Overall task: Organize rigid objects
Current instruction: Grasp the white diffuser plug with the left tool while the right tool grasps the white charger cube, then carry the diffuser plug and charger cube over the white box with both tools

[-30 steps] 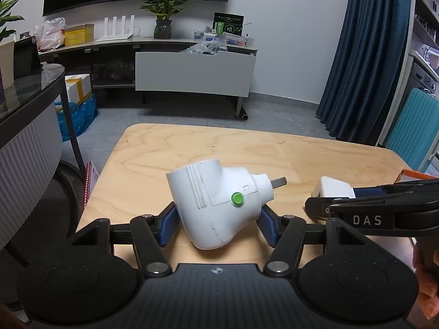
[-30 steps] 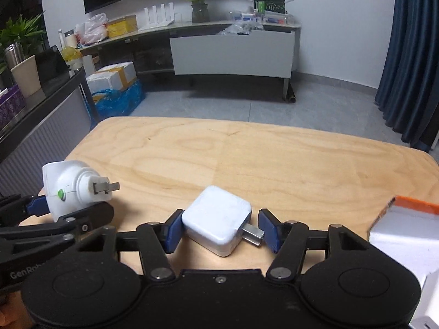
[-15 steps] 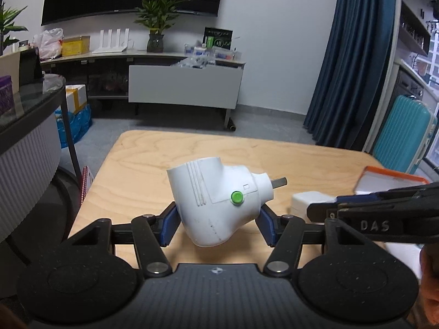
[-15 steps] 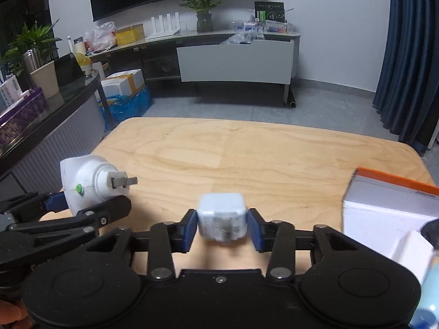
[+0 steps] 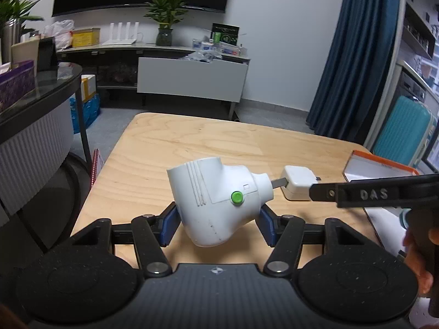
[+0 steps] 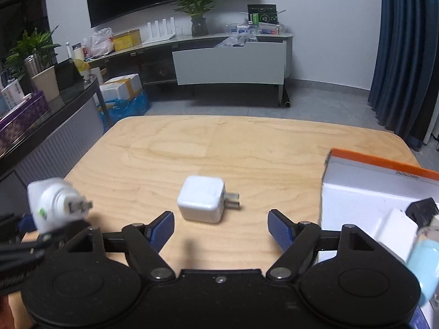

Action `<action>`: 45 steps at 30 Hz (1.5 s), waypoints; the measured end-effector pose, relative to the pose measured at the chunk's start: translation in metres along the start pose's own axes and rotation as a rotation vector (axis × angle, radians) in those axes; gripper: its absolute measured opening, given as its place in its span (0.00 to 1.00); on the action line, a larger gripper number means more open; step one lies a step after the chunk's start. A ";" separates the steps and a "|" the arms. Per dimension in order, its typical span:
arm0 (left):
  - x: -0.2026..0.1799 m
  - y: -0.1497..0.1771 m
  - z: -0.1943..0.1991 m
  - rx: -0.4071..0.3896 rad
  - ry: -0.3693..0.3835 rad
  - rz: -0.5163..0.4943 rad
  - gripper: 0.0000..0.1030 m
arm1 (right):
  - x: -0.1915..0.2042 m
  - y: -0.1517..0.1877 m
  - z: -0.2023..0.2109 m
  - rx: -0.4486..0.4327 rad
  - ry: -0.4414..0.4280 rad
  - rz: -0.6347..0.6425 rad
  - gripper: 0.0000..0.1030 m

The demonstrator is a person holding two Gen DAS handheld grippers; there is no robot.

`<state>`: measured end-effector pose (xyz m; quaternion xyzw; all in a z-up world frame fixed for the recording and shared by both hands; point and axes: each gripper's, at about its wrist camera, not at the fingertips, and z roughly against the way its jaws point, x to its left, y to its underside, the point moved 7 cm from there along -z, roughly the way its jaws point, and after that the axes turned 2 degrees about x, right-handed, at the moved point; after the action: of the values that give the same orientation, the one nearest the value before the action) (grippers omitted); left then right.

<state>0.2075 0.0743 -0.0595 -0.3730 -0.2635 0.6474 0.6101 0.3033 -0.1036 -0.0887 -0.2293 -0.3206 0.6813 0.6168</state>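
Reading "DAS": right hand-held gripper [image 6: 221, 223] opening, empty; left hand-held gripper [image 5: 216, 223] pinching white plug adapter [image 5: 216, 200].

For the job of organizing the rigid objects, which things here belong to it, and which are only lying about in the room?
Belong to the job:
- white plug adapter with green button, clamped in the left gripper
- square white charger, lying on the wooden table; the right gripper is opening, nothing between its pads
- orange-edged white box

Just lying about:
- potted plant
- teal suitcase
- blue curtain
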 end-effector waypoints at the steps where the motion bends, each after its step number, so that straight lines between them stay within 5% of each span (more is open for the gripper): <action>1: 0.002 0.000 -0.002 -0.002 -0.003 0.008 0.59 | 0.002 -0.002 -0.007 0.011 -0.003 -0.006 0.90; 8: 0.010 0.001 -0.002 -0.023 -0.025 0.016 0.58 | 0.012 -0.004 -0.043 0.021 0.076 0.000 0.89; 9: 0.011 0.000 -0.002 -0.023 -0.028 0.018 0.58 | 0.013 -0.005 -0.042 0.010 0.073 -0.009 0.71; 13: 0.011 -0.002 0.002 -0.036 -0.032 0.021 0.58 | 0.014 -0.006 -0.032 0.008 0.059 -0.009 0.67; 29: -0.021 -0.010 0.063 -0.095 -0.039 0.003 0.58 | 0.015 0.012 0.101 -0.127 0.009 -0.018 0.67; 45: -0.063 0.000 0.120 -0.109 -0.038 -0.019 0.58 | -0.009 0.057 0.209 -0.223 0.047 -0.031 0.67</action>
<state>0.1099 0.0262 0.0204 -0.3908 -0.3135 0.6332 0.5900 0.1174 -0.1470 0.0135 -0.3076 -0.3833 0.6263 0.6052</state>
